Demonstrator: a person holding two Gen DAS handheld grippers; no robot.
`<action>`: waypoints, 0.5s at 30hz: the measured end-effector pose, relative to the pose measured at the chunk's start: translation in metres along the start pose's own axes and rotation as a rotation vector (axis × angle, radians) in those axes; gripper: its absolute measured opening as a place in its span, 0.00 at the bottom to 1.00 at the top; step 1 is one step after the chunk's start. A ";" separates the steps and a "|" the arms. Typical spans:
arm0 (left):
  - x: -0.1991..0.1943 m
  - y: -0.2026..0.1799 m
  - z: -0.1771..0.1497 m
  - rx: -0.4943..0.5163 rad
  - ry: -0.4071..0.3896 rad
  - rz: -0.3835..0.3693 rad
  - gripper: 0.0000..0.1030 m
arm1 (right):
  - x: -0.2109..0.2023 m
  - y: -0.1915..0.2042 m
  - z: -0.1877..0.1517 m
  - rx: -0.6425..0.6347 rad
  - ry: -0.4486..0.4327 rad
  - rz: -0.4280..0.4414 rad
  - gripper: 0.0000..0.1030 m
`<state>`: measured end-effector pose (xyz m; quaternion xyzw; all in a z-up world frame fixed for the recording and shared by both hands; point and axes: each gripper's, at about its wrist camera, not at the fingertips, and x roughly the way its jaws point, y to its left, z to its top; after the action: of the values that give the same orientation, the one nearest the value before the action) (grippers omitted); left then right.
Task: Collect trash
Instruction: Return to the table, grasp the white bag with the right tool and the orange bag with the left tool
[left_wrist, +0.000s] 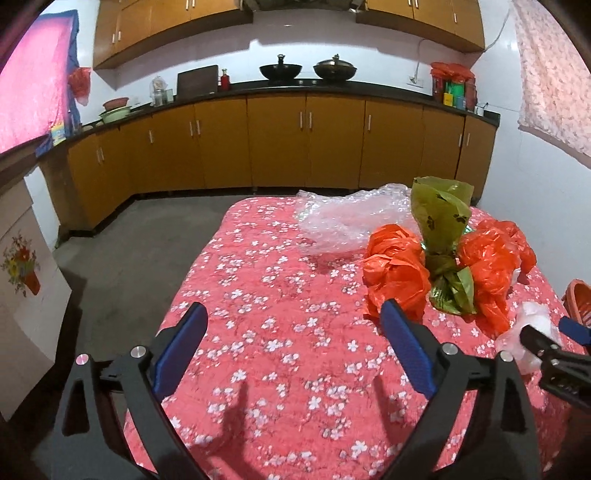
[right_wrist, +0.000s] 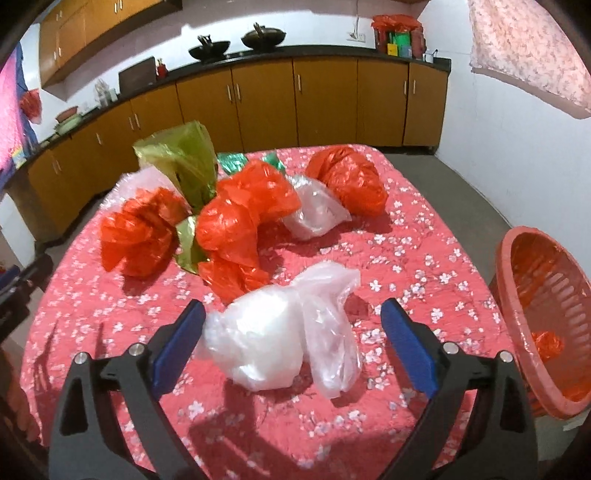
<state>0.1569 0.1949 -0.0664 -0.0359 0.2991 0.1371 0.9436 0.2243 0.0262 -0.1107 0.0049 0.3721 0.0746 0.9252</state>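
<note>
2 grippers are over a table covered in a red floral cloth (right_wrist: 424, 236), and several crumpled plastic bags lie on it as the trash to collect. My reading is that the step in hand is the pick of the nearest piece, a white plastic bag (right_wrist: 280, 332), which rests on the cloth on the basket side of the pile.

That white plastic bag sits between the spread fingers of the right gripper (right_wrist: 291, 354). Its jaws are released and wide apart; the left blue pad seems to be at the bag's edge, though I cannot tell if it touches, and the right pad stands apart from it. The next move, as I judge it, calls for closing on the bunched, fuller part of the bag, then carrying it to the orange basket (right_wrist: 517, 295), which stands just beside the table edge and already has an orange scrap inside.

Beyond the white plastic bag lie 3 orange bags (right_wrist: 236, 221), a green wrapper (right_wrist: 184, 158) standing among them, and a clear bag (right_wrist: 314, 210). Thin film may slip or trail when lifted.

The left gripper (left_wrist: 291, 354) hovers released over bare cloth, nothing between its pads, with the nearest orange bag (left_wrist: 395, 273) just past its right pad and a sheet of bubble wrap (left_wrist: 343, 221) farther off.
</note>
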 end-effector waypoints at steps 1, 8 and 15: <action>0.002 0.000 0.000 0.002 0.001 -0.008 0.92 | 0.002 0.001 0.000 -0.001 0.004 0.001 0.83; 0.017 -0.024 0.009 0.019 0.020 -0.081 0.92 | 0.008 -0.004 0.001 0.015 0.038 0.041 0.54; 0.039 -0.057 0.023 0.059 0.036 -0.109 0.92 | -0.001 -0.026 -0.003 0.035 0.024 -0.012 0.53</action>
<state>0.2165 0.1528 -0.0707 -0.0267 0.3176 0.0757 0.9448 0.2246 -0.0001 -0.1140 0.0180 0.3842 0.0624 0.9209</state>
